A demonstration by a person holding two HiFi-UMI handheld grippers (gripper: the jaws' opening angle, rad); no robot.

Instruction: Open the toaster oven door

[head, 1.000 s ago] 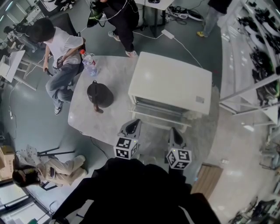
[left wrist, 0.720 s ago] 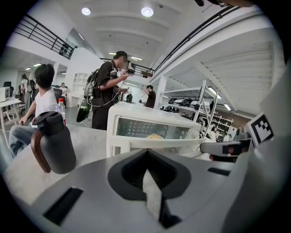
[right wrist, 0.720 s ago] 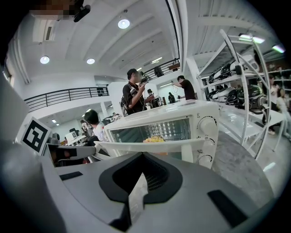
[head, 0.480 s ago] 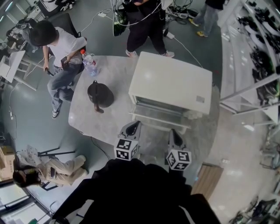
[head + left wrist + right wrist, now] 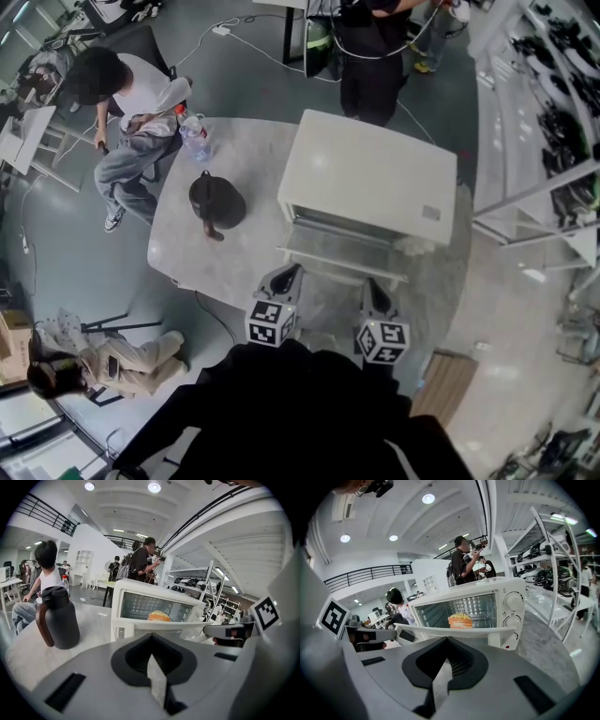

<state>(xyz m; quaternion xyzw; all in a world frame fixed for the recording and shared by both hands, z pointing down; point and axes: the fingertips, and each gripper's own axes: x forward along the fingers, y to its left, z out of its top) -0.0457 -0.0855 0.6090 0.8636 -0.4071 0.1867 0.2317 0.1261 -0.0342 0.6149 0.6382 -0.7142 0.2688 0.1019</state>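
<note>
The white toaster oven (image 5: 370,178) stands on the round marble table (image 5: 202,258), its door (image 5: 342,251) folded down toward me. Through the opening I see a stacked sandwich (image 5: 461,619) on the rack; the same sandwich (image 5: 159,616) shows in the left gripper view. The door's edge (image 5: 454,631) runs just beyond my jaws. My left gripper (image 5: 284,275) and right gripper (image 5: 375,291) hover side by side just short of the door, both shut with nothing in them. Control knobs (image 5: 513,603) sit on the oven's right side.
A dark jug (image 5: 216,202) stands left of the oven and a water bottle (image 5: 194,138) at the table's far left edge. A person sits at the left (image 5: 131,112), another stands behind the oven (image 5: 370,56). Metal shelving (image 5: 544,141) lines the right.
The standing person behind the table has walked to the right, now behind the oven. The seated person shifted slightly. The grippers and the oven door have hardly moved.
</note>
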